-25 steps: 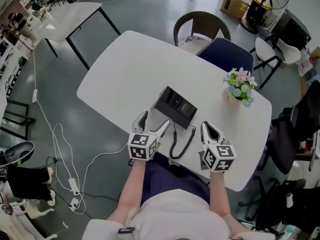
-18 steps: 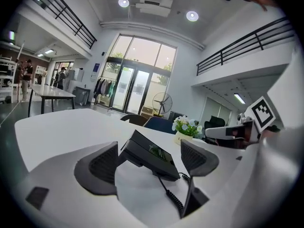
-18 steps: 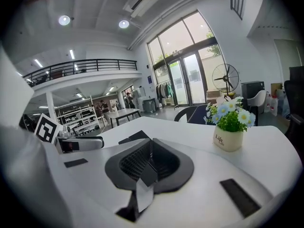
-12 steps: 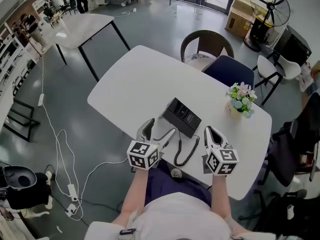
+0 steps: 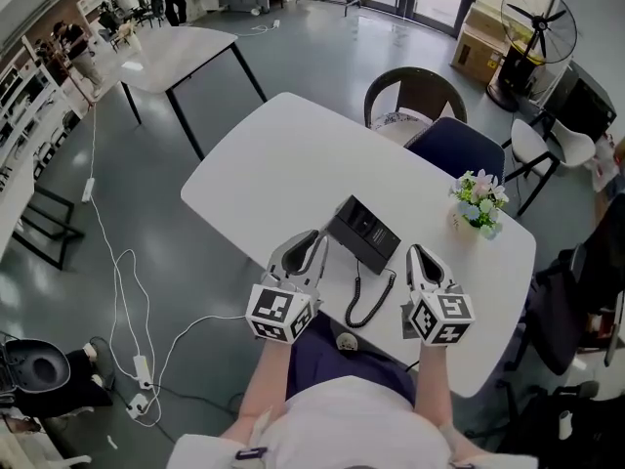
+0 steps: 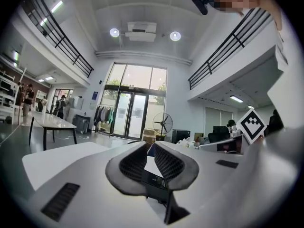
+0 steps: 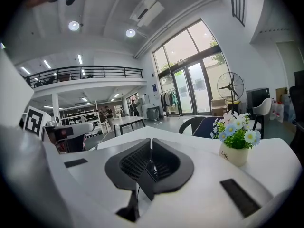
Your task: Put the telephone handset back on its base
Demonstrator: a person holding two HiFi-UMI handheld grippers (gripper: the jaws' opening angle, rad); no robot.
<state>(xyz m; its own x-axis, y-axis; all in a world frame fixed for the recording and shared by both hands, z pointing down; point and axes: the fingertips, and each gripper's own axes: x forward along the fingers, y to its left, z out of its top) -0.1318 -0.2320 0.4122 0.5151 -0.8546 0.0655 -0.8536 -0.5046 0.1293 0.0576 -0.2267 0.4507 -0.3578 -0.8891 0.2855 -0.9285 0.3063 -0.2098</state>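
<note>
The white surface (image 5: 264, 154) carries the black base (image 5: 376, 237) near its front edge. The handset (image 5: 347, 221) seems to lie on it already, though it is too small to be sure. A handset is light, stiff, smooth plastic, best pinched across its narrow middle, and the coiled cord (image 5: 363, 301) looped in front would tug at it. The left tool (image 5: 314, 242) has just been closing and its jaws stand almost together on nothing. The right tool (image 5: 418, 257) is likewise together and empty. A second ago the left tool gaped wide by the base's near corner; both have since lifted
</note>
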